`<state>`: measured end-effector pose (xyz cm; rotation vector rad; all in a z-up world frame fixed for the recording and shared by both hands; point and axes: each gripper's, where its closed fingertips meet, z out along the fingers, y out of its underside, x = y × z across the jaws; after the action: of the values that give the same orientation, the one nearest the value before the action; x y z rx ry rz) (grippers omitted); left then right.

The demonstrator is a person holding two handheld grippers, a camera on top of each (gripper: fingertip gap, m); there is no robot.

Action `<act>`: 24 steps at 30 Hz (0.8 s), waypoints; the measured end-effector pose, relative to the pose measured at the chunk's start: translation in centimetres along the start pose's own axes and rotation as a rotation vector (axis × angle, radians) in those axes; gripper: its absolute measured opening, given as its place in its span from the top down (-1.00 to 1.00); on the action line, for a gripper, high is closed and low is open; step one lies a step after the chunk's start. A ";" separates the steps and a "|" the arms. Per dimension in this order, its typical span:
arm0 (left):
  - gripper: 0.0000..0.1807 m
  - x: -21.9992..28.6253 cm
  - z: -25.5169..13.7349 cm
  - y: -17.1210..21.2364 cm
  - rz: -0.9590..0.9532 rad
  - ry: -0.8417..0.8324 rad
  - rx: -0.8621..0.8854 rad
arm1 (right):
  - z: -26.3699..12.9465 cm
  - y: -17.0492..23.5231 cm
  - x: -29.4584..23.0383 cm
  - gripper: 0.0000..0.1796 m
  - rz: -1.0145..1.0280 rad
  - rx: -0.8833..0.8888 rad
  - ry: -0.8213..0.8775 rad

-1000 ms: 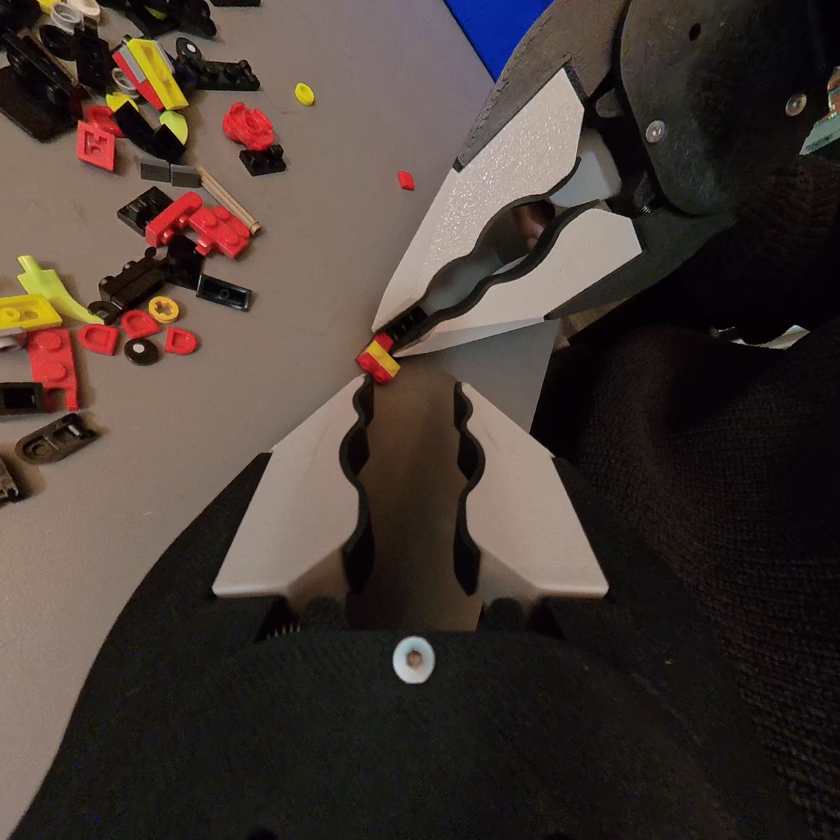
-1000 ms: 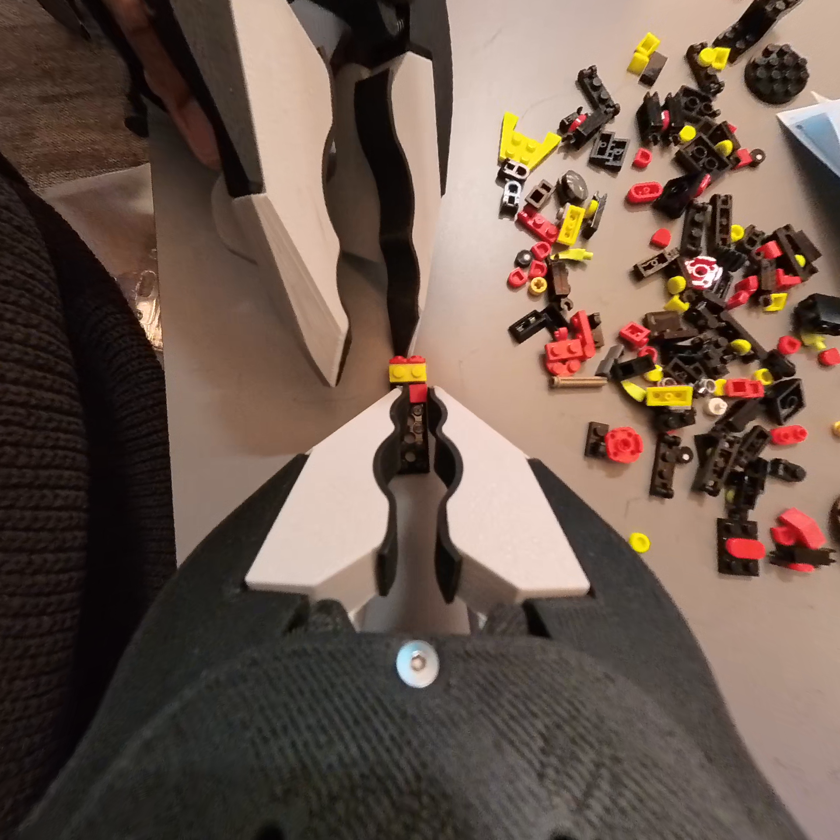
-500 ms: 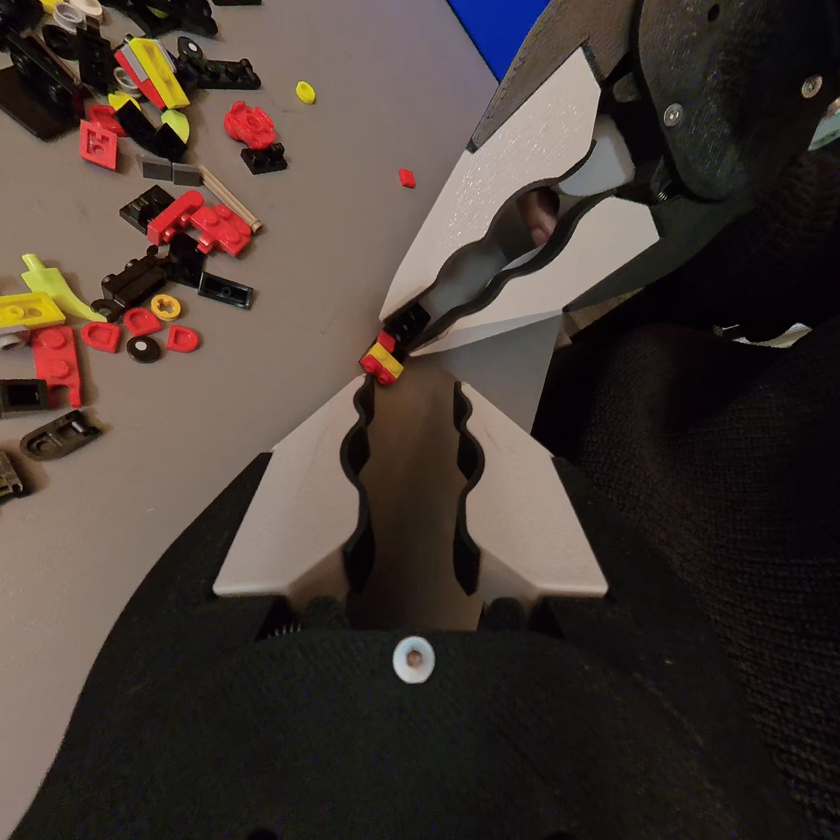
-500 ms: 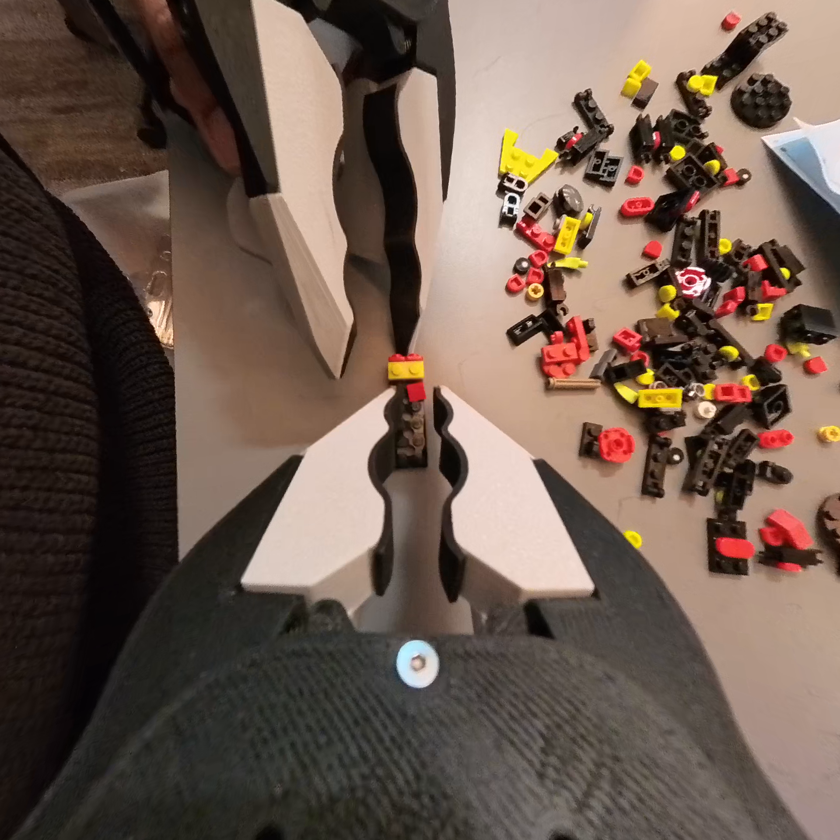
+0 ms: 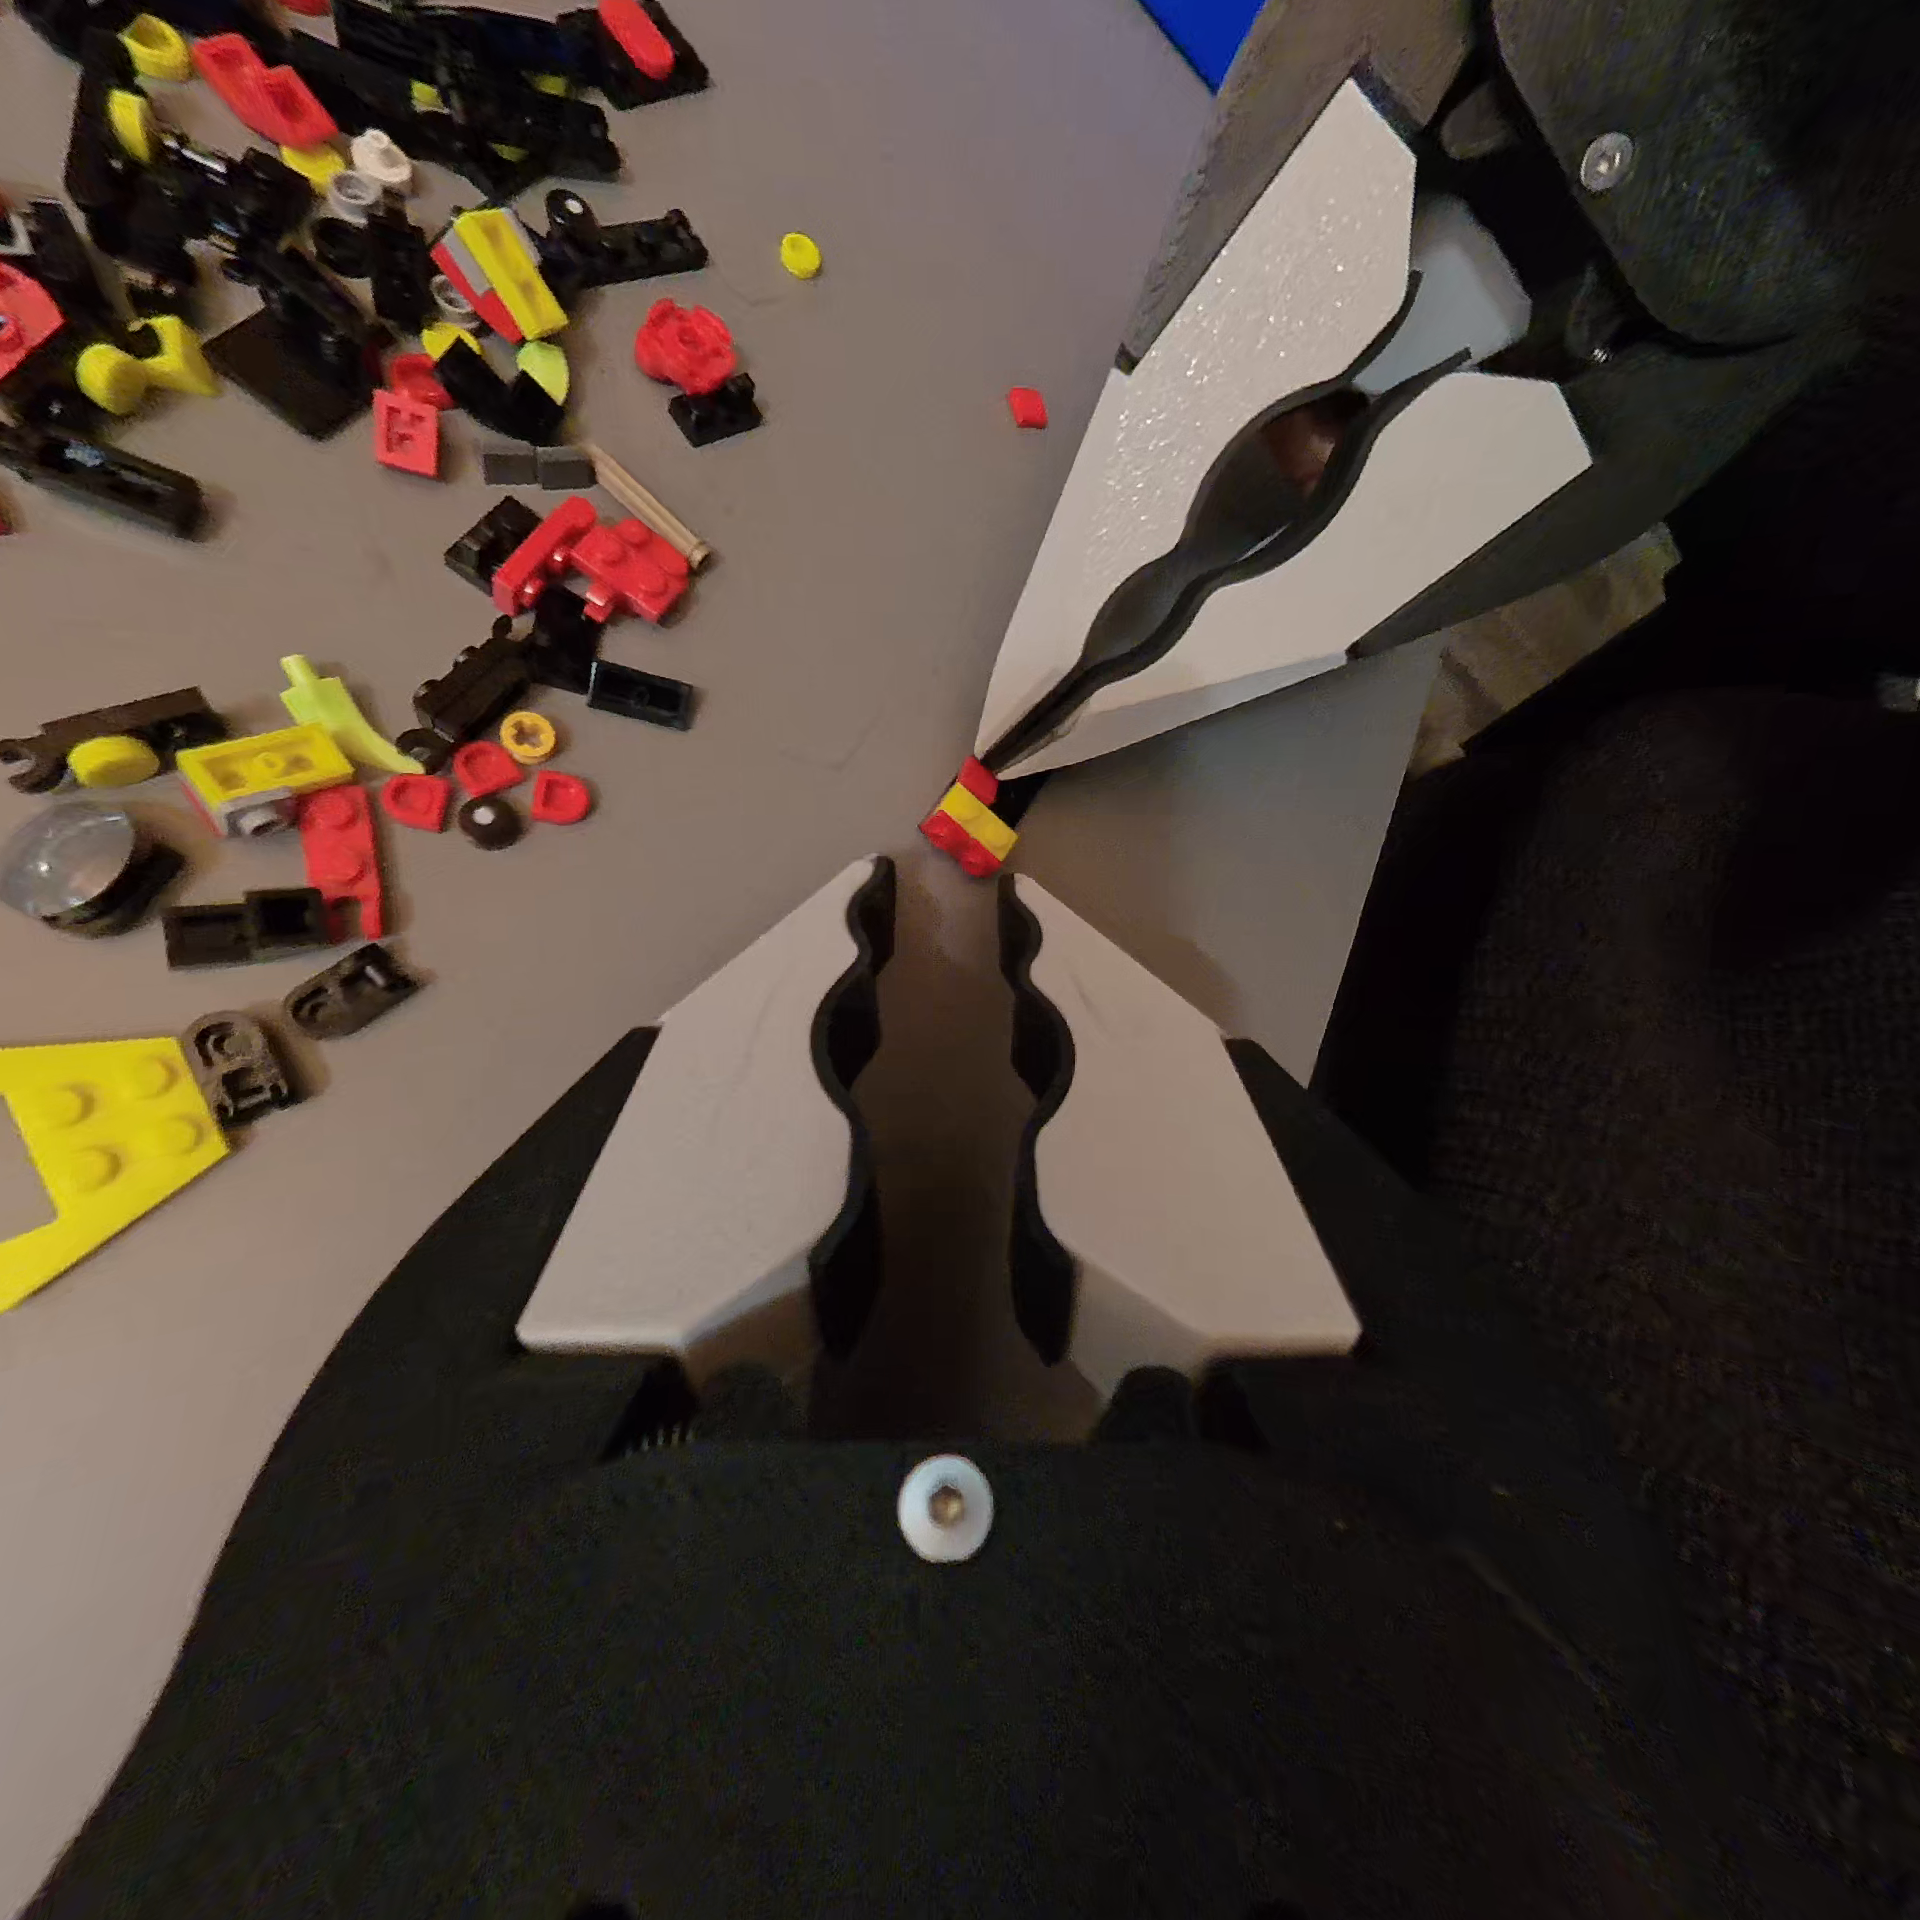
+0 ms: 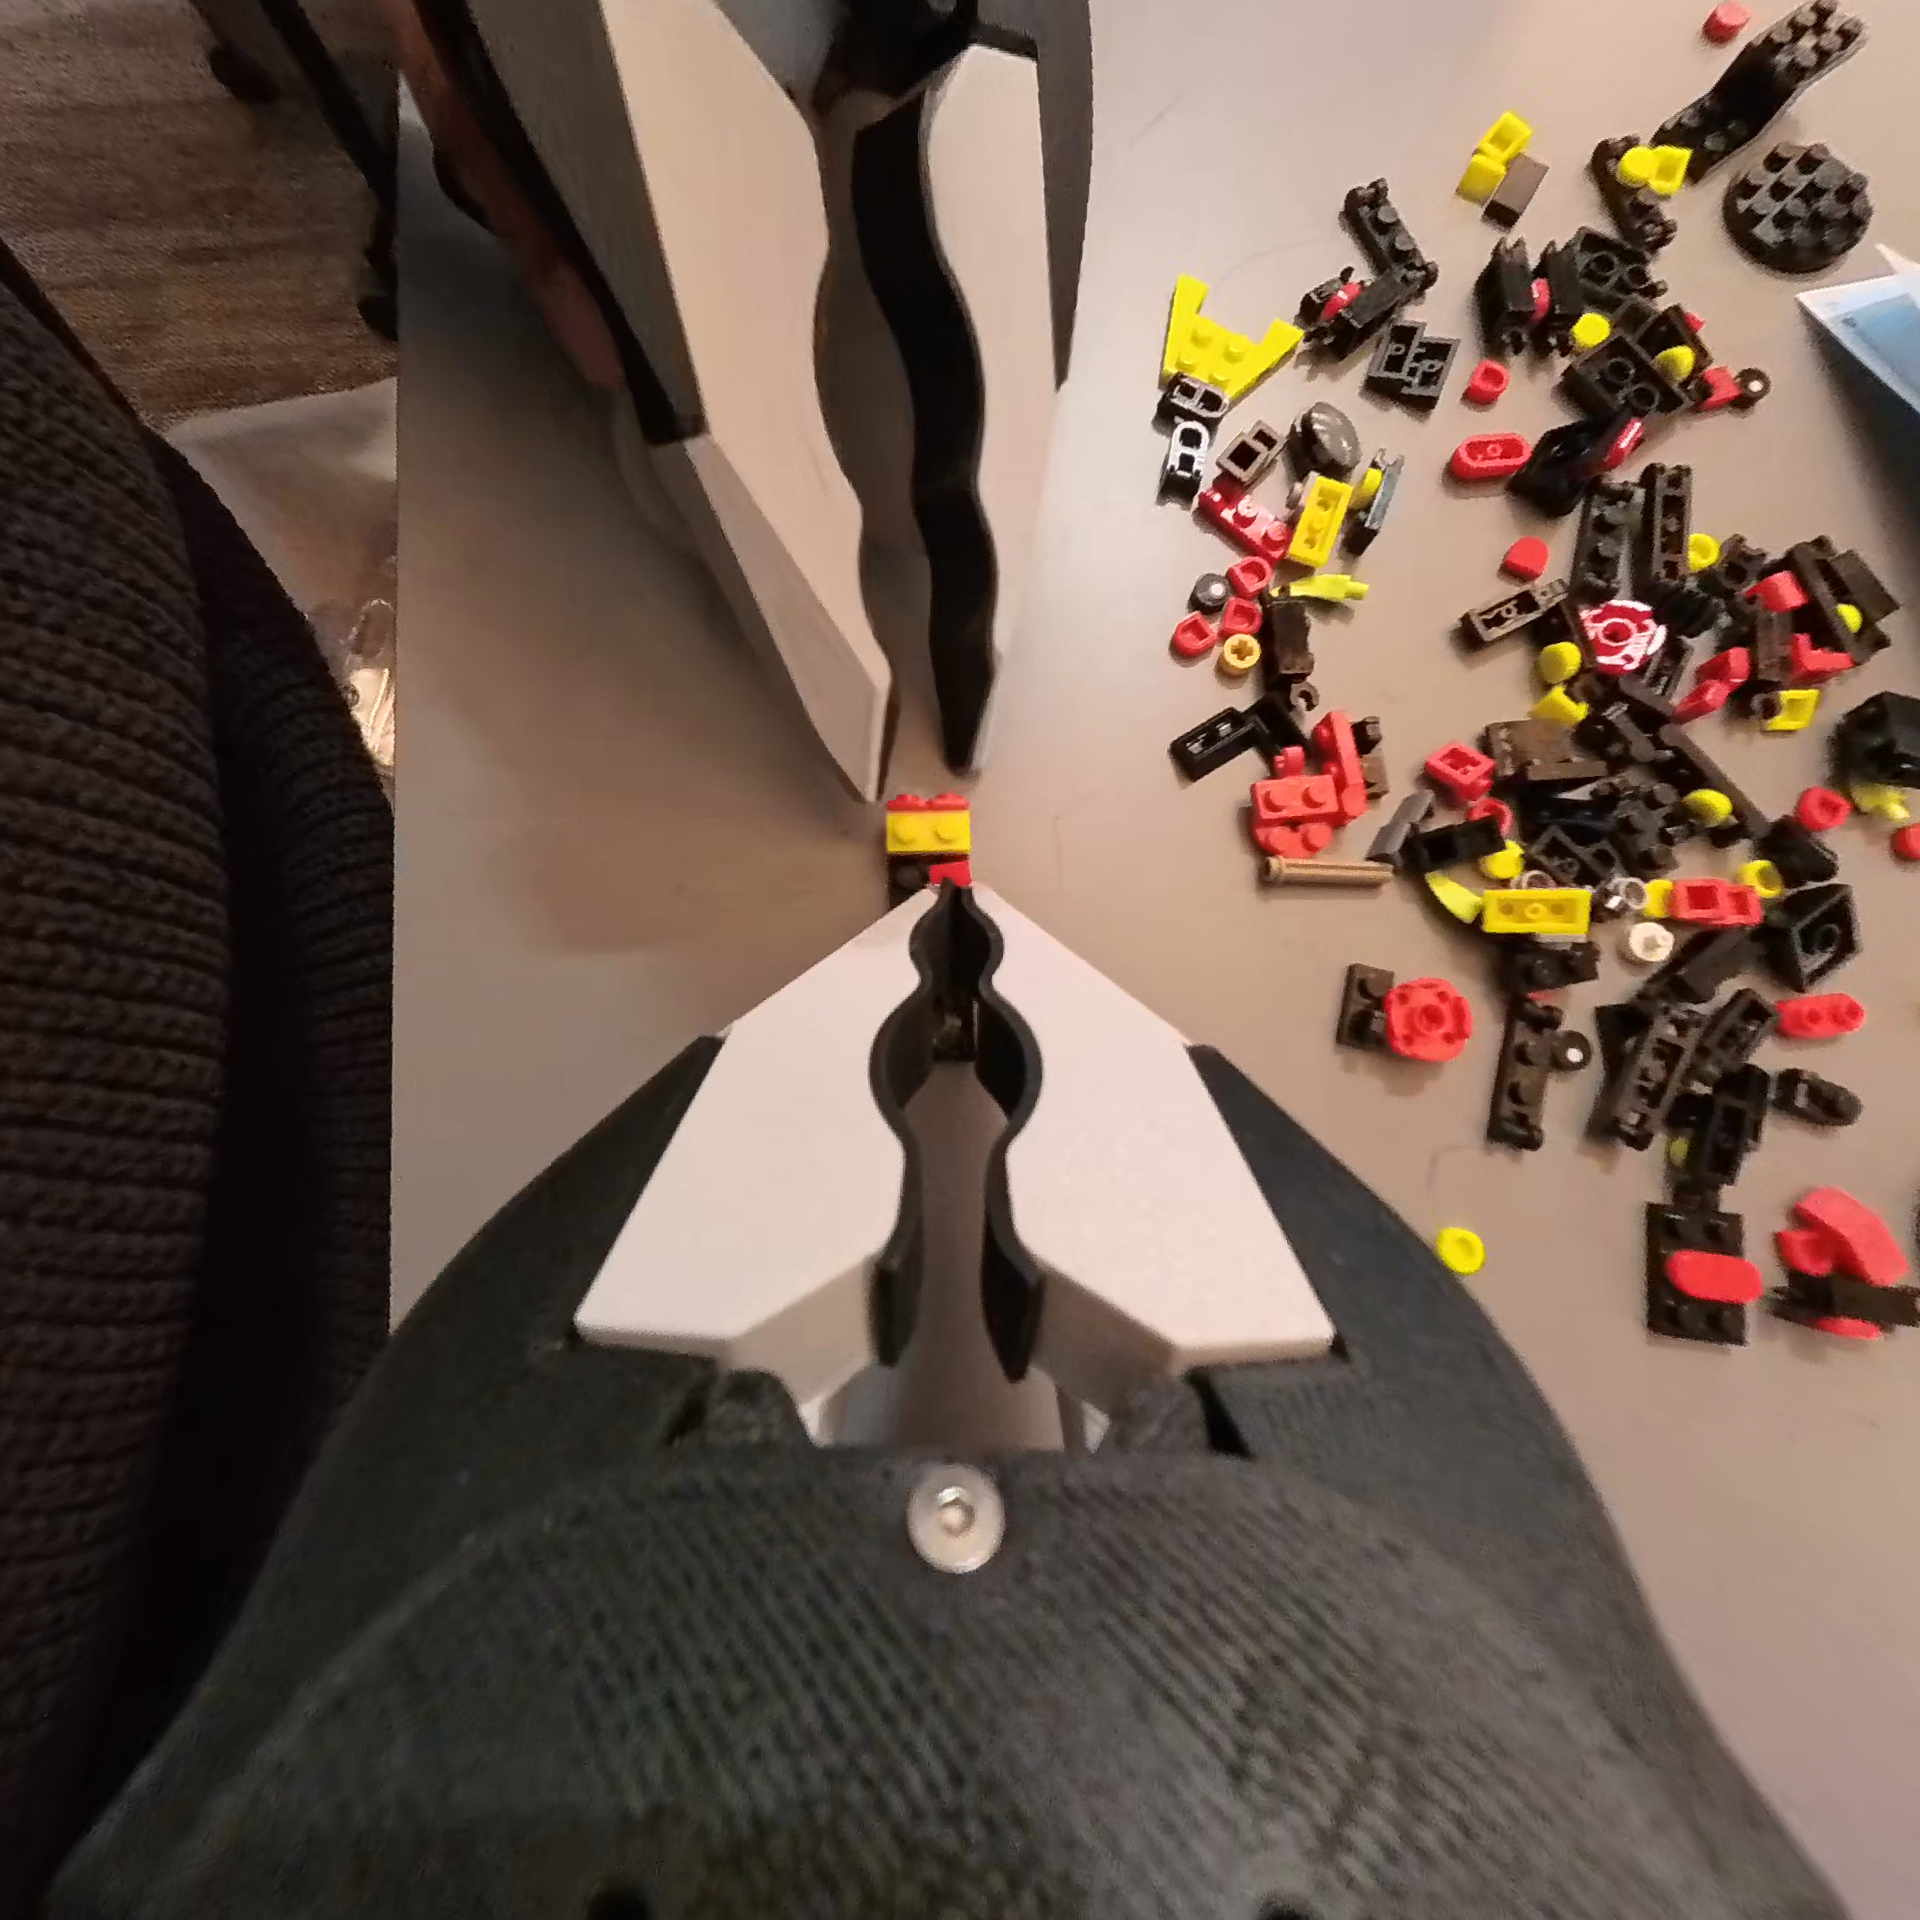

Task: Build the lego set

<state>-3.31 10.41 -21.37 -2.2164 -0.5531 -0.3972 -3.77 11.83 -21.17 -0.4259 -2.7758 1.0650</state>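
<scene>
A small lego assembly (image 6: pixel 928 828) with red studs, a yellow brick and a black part below is held over the grey table (image 6: pixel 623 727). My right gripper (image 6: pixel 951 899) is shut on its black lower end. In the left wrist view the right gripper (image 5: pixel 1003 753) comes in from the upper right with the assembly (image 5: pixel 971 823) at its tips. My left gripper (image 5: pixel 943 878) is open by a narrow gap and empty, its tips just short of the assembly. It reaches down from the top of the right wrist view (image 6: pixel 925 774).
A pile of loose red, yellow and black lego pieces (image 6: pixel 1662 727) lies to the right of the grippers, seen at the left in the left wrist view (image 5: pixel 582 566). A yellow wedge plate (image 5: pixel 94 1153) lies near. A dark knit sleeve (image 6: pixel 156 831) borders the table edge. My two grippers' fingertips are within a few centimetres of each other.
The left jaws have narrowed and come closer to the assembly. The right jaws have closed tighter, and the assembly sticks out further past the right tips.
</scene>
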 end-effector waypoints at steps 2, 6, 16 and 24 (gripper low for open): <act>0.83 0.1 0.2 0.0 0.012 -0.008 -0.006 | 0.1 -0.1 -0.1 1.00 -0.001 0.002 -0.004; 0.86 0.3 0.4 0.0 0.010 0.002 -0.010 | 0.2 -0.1 -0.1 1.00 -0.002 0.001 -0.006; 0.87 0.4 0.5 0.0 0.013 0.006 -0.013 | 0.1 -0.3 0.1 1.00 -0.017 0.005 0.003; 0.87 0.4 0.5 0.0 0.009 0.009 -0.013 | 0.2 -0.1 0.2 1.00 -0.005 -0.003 -0.003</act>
<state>-2.95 10.91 -21.54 -2.2274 -0.5371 -0.4067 -4.06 11.70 -21.23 -0.4177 -2.7798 1.0613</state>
